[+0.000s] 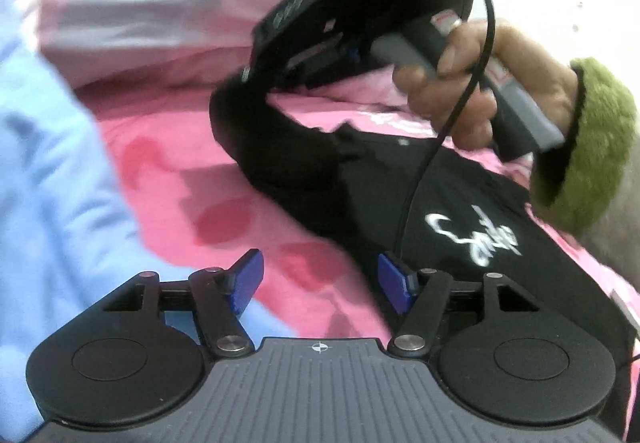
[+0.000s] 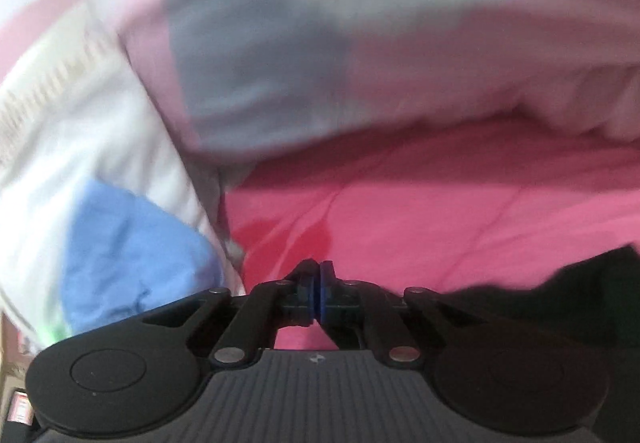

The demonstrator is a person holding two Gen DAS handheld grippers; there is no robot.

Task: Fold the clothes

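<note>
Left wrist: black shirt (image 1: 460, 211), jaws apart

Your black garment with white script (image 1: 460, 211) hides the right gripper's (image 1: 240, 99) jaws in the left view. Motion blur smears the grey-and-pink quilt (image 2: 280, 43), and the frame edge crops the light-blue cloth (image 1: 40, 163).

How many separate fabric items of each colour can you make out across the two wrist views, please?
Black garment with white script: 1
Light blue cloth: 1
White cloth: 1
Pink bedding: 1
Total: 4
</note>
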